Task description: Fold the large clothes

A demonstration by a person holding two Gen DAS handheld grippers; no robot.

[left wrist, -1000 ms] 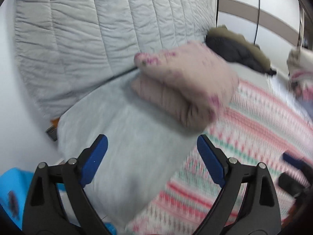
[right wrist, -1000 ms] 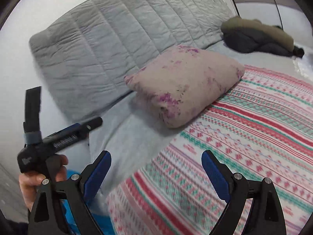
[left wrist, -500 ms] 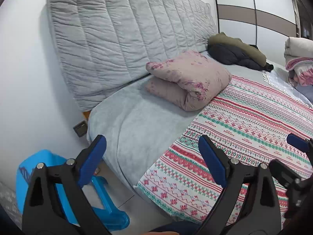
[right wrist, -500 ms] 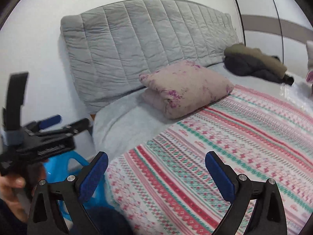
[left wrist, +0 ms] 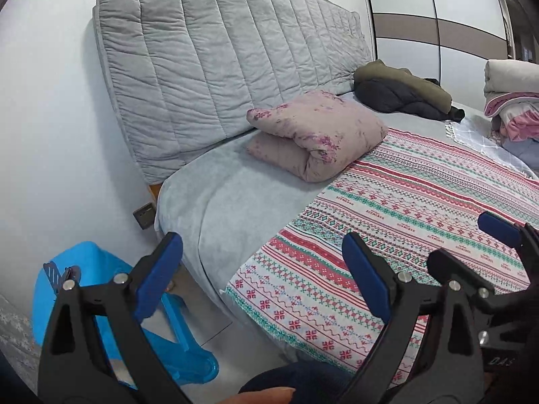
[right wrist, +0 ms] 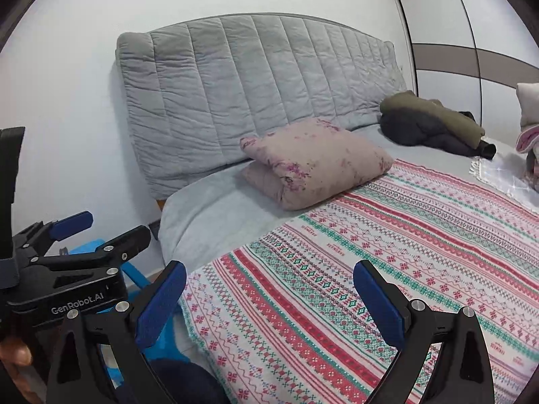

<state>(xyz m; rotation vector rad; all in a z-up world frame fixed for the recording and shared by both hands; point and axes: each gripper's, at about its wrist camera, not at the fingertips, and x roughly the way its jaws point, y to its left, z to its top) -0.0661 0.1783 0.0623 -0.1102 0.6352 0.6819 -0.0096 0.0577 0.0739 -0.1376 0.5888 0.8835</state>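
Note:
A folded pink floral quilt (left wrist: pixel 316 134) (right wrist: pixel 313 161) rests on the grey bed sheet (left wrist: pixel 235 195) below the padded headboard. Beside it a red, green and white patterned blanket (left wrist: pixel 421 208) (right wrist: pixel 370 269) lies spread flat over the bed. My left gripper (left wrist: pixel 261 269) hangs open over the bed's near corner, well short of the quilt, with nothing between its blue pads. It also shows at the left edge of the right wrist view, as the left gripper (right wrist: pixel 111 229). My right gripper (right wrist: pixel 269 289) stands wide open and empty above the blanket's near edge.
A dark olive and black jacket (left wrist: pixel 401 91) (right wrist: pixel 431 121) lies bunched at the far side by the headboard (left wrist: pixel 219 67). Stacked folded bedding (left wrist: pixel 512 101) sits at the right. A blue plastic stool (left wrist: pixel 84 269) stands on the floor by the bed corner, near a wall socket (left wrist: pixel 145 215).
Both grippers have drawn back from the folded pink quilt, which now lies farther off and stays put on the bed. More of the bed, floor and stool has come into view.

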